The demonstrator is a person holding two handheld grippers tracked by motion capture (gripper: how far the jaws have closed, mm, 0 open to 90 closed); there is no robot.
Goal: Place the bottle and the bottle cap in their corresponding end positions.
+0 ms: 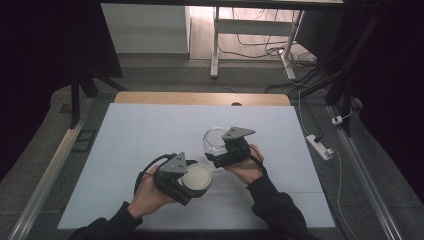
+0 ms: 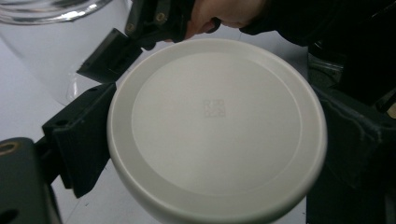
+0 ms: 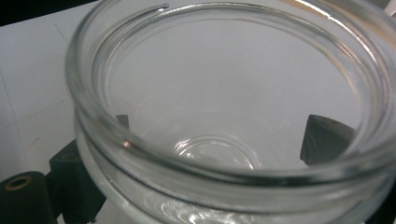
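- Left gripper (image 1: 192, 182): jaws clamped on the rim of a white round lid (image 1: 196, 178), flat face up, held just above the white table (image 1: 125, 150).
- Right gripper (image 1: 216, 156): jaws closed around a clear glass jar (image 1: 214, 140), upright, mouth up, axis vertical, near table centre.
- Lid just beside jar.

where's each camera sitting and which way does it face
High view: above the person's side, facing forward and down on the table; both hands, left gripper and right gripper show.
Left gripper view: on the left gripper, along its jaws clamping the lid; the right hand shows beyond.
Right gripper view: on the right gripper, into the jar between its jaws.
Shared: high and left gripper views show lid and jar.
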